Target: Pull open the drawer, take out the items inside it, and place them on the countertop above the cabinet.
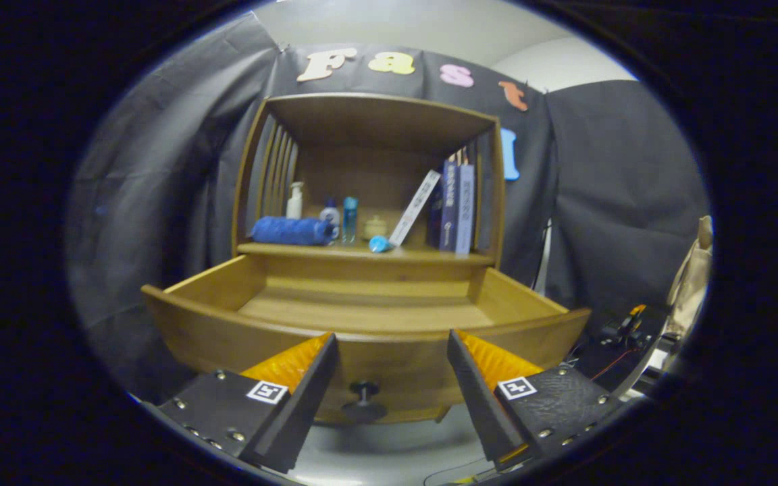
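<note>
Wooden and warm-toned, the drawer point(362, 314) is standing pulled open just ahead of the gripper point(392, 351), its smooth floor showing no items from here. The fingers are spreading wide apart, gripping nothing, with the dark round knob point(364, 398) sitting between them at six o'clock. On the countertop point(362, 254) at twelve o'clock, a rolled blue towel point(291, 230), small bottles point(338, 217), a little blue object point(379, 244) and upright books point(453, 206) are resting. The towel looks soft and light, best pinched mid-roll; the bottles seem hard, slick and tippable, so holding low on the body is probably wiser.
</note>
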The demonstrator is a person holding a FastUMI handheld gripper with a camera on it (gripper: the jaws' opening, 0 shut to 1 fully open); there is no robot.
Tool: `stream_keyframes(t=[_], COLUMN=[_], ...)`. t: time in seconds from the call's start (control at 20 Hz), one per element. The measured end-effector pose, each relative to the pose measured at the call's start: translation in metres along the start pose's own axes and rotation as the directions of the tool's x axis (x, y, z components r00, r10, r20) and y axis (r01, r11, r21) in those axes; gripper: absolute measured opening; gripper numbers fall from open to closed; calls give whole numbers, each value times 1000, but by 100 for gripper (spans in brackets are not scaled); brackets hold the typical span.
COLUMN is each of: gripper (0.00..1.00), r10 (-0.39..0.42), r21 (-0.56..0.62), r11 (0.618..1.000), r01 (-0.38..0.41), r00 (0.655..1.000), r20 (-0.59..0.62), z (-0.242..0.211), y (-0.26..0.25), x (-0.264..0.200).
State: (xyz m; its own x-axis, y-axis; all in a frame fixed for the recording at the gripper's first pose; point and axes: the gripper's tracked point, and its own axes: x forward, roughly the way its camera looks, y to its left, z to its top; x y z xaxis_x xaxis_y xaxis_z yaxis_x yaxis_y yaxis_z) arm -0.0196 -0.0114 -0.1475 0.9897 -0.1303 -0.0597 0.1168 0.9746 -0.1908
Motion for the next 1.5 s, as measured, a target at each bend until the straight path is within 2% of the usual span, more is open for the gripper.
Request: stream_keyframes(t=[0.1, 0.25, 0.4, 0.55, 0.85, 1.05, 1.1, 1.45, 1.5], gripper=[97, 98, 99, 99, 99, 99, 99, 99, 99], r10=[-3, 42, 51, 86, 89, 105, 101, 87, 86], r21=[-35, 47, 44, 87, 75, 97, 81, 69, 64], r11=[999, 998, 998, 993, 993, 990, 992, 994, 995], r01=[2, -39, -51, -83, -87, -98, -97, -85, -82], r00=[1000, 998, 999, 996, 996, 992, 994, 996, 995], r20=[-28, -53, -14, -32, -16, -70, -50, -32, -59], z=[-12, -19, -15, -19, -13, -22, -18, -1, -6], y=[1, 17, 15, 18, 23, 37, 37, 46, 48], x=[6, 6, 16, 27, 47, 68, 73, 126, 137])
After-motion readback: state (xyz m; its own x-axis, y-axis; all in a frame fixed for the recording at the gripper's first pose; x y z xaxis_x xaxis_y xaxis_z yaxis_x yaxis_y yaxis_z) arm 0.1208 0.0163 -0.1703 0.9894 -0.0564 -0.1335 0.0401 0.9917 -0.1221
